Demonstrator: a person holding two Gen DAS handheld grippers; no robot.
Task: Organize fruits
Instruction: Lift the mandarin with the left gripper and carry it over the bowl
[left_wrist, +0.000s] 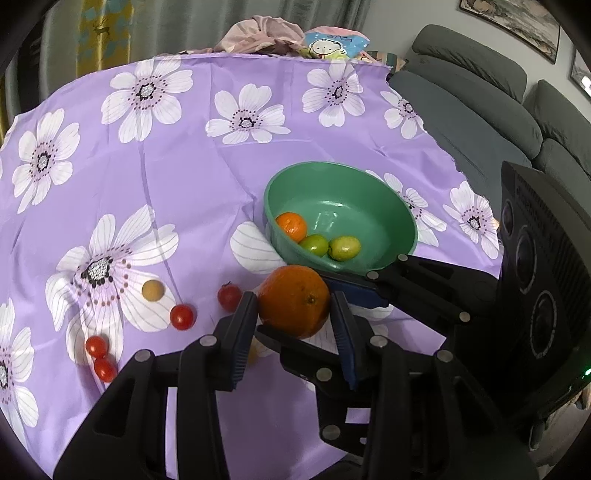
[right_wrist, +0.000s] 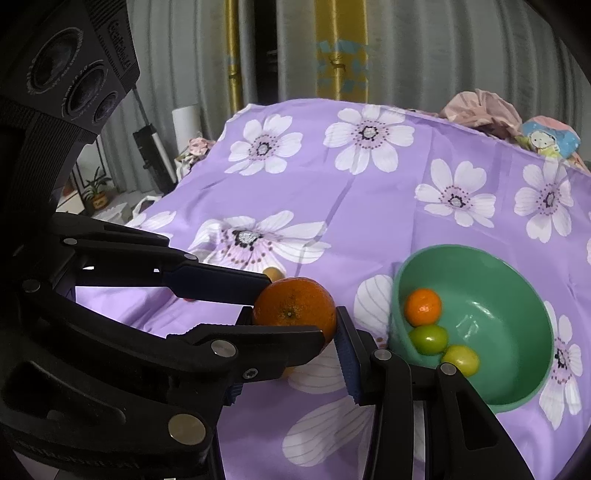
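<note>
Big orange (left_wrist: 293, 299) sits right at the near outside wall of the green bowl (left_wrist: 388, 206), on the purple floral cloth (left_wrist: 192, 177); whether it rests on the cloth or is carried, can't tell. Both tools converge on it. Left gripper (left_wrist: 295, 317) has its jaws spread with the orange between them; left pad looks just clear of the skin, right pad close to or touching it, so no firm pinch that I can confirm. Right gripper (right_wrist: 295, 325) comes across from the bowl side; in the right wrist view one finger passes under the front of the orange (right_wrist: 293, 308) and the ribbed pad sits at its right flank; jaws are apart and bracketing the fruit, contact unclear.

Key relation: orange is dead ahead of the left jaws and centred; roughly round, so no long axis to align to; bowl lies just beyond and to the right. My read: either tool is in range, the left one is better squared up; next move is a short lift over the rim.

Bowl (right_wrist: 524, 295) holds a small orange (left_wrist: 291, 225) and two green fruits (left_wrist: 328, 246) clustered at its near wall; the rest is bare.

Still loose on the cloth, left of the jaws: four cherry tomatoes (left_wrist: 181, 316) and one small tan fruit (left_wrist: 153, 290).
</note>
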